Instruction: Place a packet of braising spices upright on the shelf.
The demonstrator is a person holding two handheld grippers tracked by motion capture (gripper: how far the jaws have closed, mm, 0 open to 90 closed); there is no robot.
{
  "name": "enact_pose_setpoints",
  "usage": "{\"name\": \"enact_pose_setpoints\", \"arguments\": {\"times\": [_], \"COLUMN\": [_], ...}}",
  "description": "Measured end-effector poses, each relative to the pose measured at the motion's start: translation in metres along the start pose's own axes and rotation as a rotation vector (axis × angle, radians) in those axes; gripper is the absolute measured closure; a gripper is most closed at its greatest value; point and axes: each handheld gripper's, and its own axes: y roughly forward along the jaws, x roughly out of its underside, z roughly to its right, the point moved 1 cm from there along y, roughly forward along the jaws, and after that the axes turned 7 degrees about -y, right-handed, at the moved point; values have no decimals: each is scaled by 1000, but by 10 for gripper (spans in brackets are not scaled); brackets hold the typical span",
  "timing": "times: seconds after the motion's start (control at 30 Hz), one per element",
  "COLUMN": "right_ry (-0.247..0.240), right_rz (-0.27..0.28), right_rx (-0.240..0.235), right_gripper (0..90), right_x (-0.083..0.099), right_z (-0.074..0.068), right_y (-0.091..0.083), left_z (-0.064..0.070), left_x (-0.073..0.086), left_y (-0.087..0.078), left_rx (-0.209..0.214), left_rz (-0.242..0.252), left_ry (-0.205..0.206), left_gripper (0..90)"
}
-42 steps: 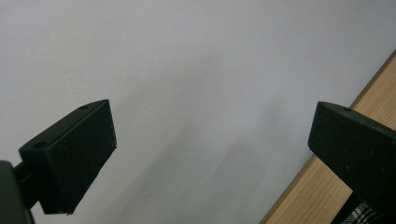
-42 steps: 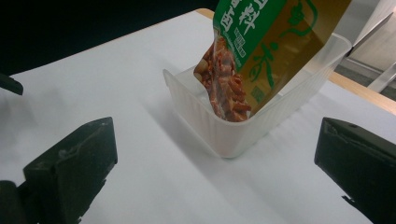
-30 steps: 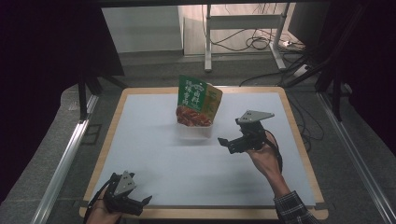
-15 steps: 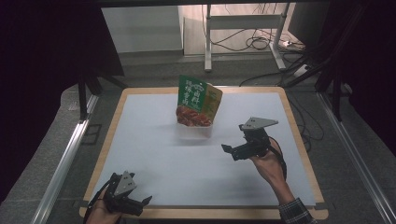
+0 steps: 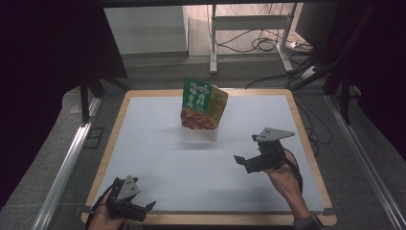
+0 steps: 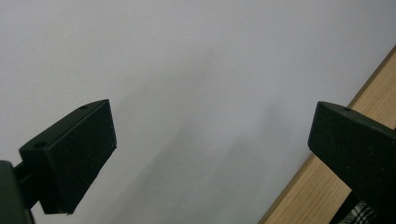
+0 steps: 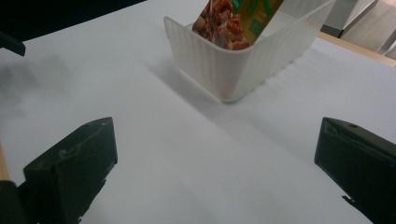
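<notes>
A green food packet point(image 5: 204, 103) stands tilted in a white ribbed tub point(image 7: 243, 51) toward the far middle of the table point(image 5: 158, 143). The right gripper point(image 5: 245, 162) hovers nearby, jaws spread, empty. The left gripper point(image 5: 143, 208) rests at the near edge, also spread.

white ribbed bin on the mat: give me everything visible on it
The white ribbed plastic bin is a small open-topped rectangular container with thin, slightly translucent walls and vertical ribbing. It sits upright on the pale grey mat, toward the far middle of the table. A green food pouch with a red dish printed on it stands inside, leaning and sticking well above the rim. Neither claw touches it.
</notes>
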Motion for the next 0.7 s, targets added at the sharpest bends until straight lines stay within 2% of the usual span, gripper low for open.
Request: {"name": "enact_pose_setpoints", "arguments": {"times": [0.7], "right_ry": [-14], "right_rz": [8], "right_rx": [35], "right_gripper": [0], "right_x": [43], "right_z": [-19], "right_y": [-28], "left_z": [1], "left_x": [0], "left_y": [1], "left_rx": [-4], "left_rz": [0], "left_ry": [0], "left_gripper": [9]}}
